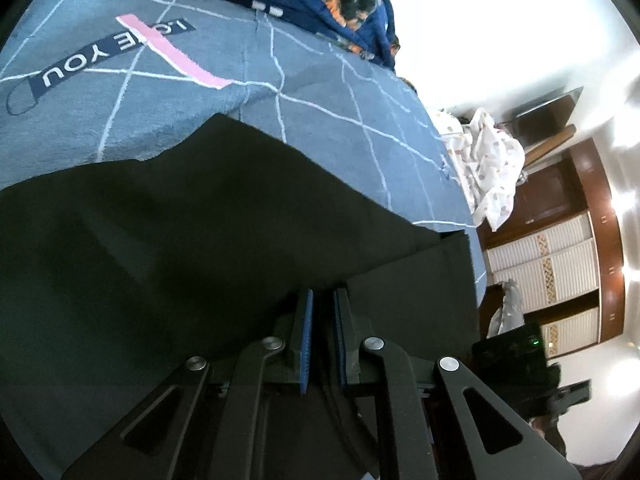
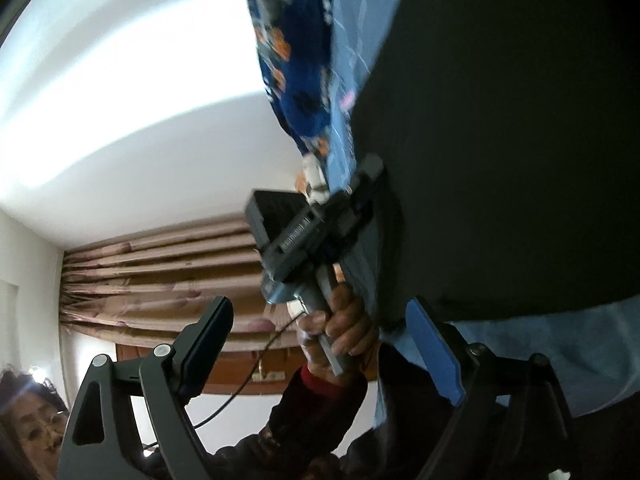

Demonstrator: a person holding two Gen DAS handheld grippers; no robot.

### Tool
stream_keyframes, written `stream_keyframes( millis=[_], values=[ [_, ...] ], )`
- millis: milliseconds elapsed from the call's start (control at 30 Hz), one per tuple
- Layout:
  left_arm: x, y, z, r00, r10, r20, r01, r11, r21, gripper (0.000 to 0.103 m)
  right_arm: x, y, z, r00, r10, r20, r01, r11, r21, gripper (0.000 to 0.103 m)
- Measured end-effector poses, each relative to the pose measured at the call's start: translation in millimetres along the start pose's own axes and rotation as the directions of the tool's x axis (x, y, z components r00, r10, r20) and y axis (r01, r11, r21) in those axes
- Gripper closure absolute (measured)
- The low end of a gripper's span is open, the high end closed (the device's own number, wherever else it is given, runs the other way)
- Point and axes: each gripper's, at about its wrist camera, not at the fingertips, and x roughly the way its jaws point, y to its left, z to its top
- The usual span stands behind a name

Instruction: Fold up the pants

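Across the grey-blue bedspread with white lines (image 1: 328, 120), we had the dark, near-black pants (image 1: 180, 248) spread flat, one fold of cloth already lying over the rest.

We held our left gripper (image 1: 321, 300) with its blue-padded jaws drawn together on the near edge of the pants, a thin layer of the dark cloth pinched between them. From the right wrist view we saw that same left gripper (image 2: 370, 178) nosed against the edge of the pants, our hand (image 2: 340, 328) wrapped round its grey handle above a dark red cuff. Our right gripper (image 2: 320, 328) stood with its jaws wide apart and nothing between them, its blue pad just beside the pants' lower edge. A blue floral quilt (image 2: 296, 60) lay bunched at the far side of the bedspread.
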Motion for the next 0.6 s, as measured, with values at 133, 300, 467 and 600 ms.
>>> stream_keyframes(
  millis=[133,300,467,600],
  values=[
    [-19,-1,0,0.999,-0.023,0.043,0.025,0.999,-0.041,0.091,8,-6,-1,0.998,-0.067,0.002,0.067,0.998,0.019,0.016],
    [-45,-10,-14,0.996,0.012,0.083,-0.010,1.000,-0.019,0.082,4,-2,-1,0.989,-0.143,0.046,0.143,0.990,0.002,0.017],
    [-58,-18,-39,0.996,0.050,0.074,-0.052,0.998,0.030,0.075,0,-10,-5,0.963,-0.240,0.126,0.227,0.968,0.109,0.027],
    [-64,-19,-54,0.996,0.049,0.072,-0.052,0.998,0.041,0.072,-2,-12,-11,0.951,-0.246,0.186,0.210,0.958,0.193,0.027]
  ],
)
